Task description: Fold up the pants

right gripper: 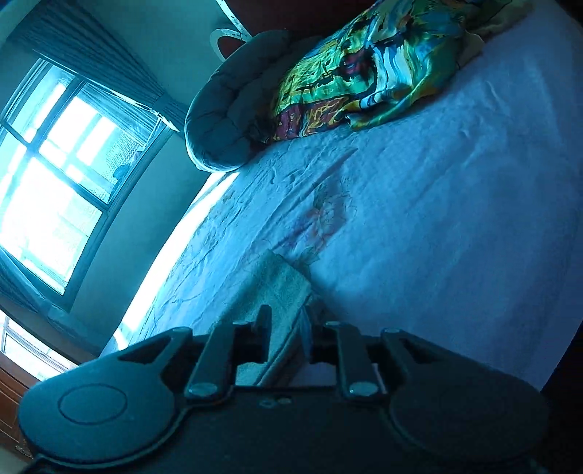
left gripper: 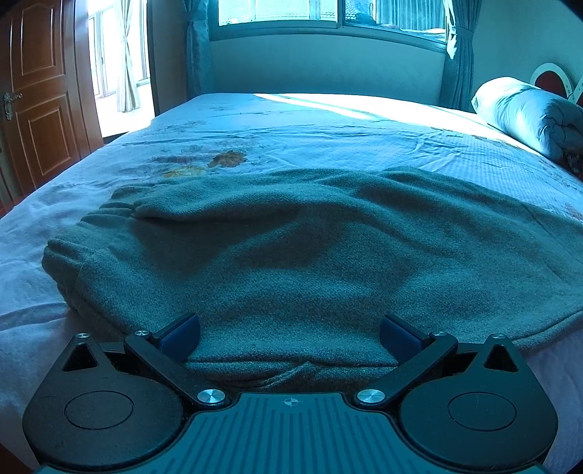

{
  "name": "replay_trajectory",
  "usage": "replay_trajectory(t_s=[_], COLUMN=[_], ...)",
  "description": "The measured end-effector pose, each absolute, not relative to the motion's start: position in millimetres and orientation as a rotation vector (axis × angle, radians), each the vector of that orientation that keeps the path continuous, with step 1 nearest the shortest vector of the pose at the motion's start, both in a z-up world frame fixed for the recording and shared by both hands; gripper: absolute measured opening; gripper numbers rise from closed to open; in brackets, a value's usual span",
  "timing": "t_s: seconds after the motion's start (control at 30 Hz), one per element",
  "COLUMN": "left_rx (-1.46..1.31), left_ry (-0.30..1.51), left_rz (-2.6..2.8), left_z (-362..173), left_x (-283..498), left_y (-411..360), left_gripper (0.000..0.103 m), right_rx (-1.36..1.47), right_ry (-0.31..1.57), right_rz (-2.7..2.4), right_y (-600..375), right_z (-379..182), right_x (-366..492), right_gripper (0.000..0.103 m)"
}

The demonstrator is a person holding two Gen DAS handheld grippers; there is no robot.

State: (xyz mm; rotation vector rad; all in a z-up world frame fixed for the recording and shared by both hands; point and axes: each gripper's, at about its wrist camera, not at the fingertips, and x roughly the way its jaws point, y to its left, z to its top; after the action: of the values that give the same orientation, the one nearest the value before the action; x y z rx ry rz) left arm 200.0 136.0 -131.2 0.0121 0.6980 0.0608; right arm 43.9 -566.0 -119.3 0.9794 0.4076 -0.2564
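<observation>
Grey-green fleece pants (left gripper: 291, 248) lie spread across the bed, the gathered waistband at the left. My left gripper (left gripper: 289, 337) is open, its blue pads on either side of the pants' near edge, low over the bed. In the right wrist view my right gripper (right gripper: 286, 321) is shut on a fold of the pants (right gripper: 280, 288) and holds it lifted above the sheet, with the view tilted.
The bed has a pale floral sheet (left gripper: 328, 138). A rolled grey quilt (left gripper: 528, 113) and a colourful satin pillow (right gripper: 382, 62) lie at the head. A wooden door (left gripper: 40, 91) stands at the left, a window (left gripper: 328, 11) behind the bed.
</observation>
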Motion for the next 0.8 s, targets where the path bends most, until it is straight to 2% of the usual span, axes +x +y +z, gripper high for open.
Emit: replay_trajectory(t_s=[0.33,0.37,0.53,0.63,0.67,0.7,0.77,0.8], left_rx=[0.011,0.013,0.018,0.009,0.01,0.01,0.01,0.009], left_ry=[0.694,0.689,0.67,0.674,0.678,0.68,0.68,0.676], left_rz=[0.062,0.062,0.096,0.09,0.089,0.087,0.08,0.076], left_z=[-131,-130,-130,-132,-132,-132,-132,-132], left_x=[200,199,199,201,202,202,200,199], left_y=[136,136,137,137,137,138,138,139], left_gripper=[0.103,0.103,0.103,0.103,0.103,0.103,0.103,0.103], right_rx=[1.052,1.02,0.916,0.924,0.99,1.012,0.998,1.015], right_ry=[0.509,0.501,0.323,0.483,0.557,0.546,0.437,0.415], right_rz=[-0.187,-0.194,-0.101,-0.202,-0.209,-0.204,-0.228,-0.249], right_y=[-546,-544,-530,-539,-547,-549,-550,-553], right_z=[-134,-130,-93,-112,-127,-130,-125,-125], right_x=[72,73,64,77,80,76,52,43], right_gripper=[0.008,0.0,0.0,0.0,0.001,0.003,0.011,0.011])
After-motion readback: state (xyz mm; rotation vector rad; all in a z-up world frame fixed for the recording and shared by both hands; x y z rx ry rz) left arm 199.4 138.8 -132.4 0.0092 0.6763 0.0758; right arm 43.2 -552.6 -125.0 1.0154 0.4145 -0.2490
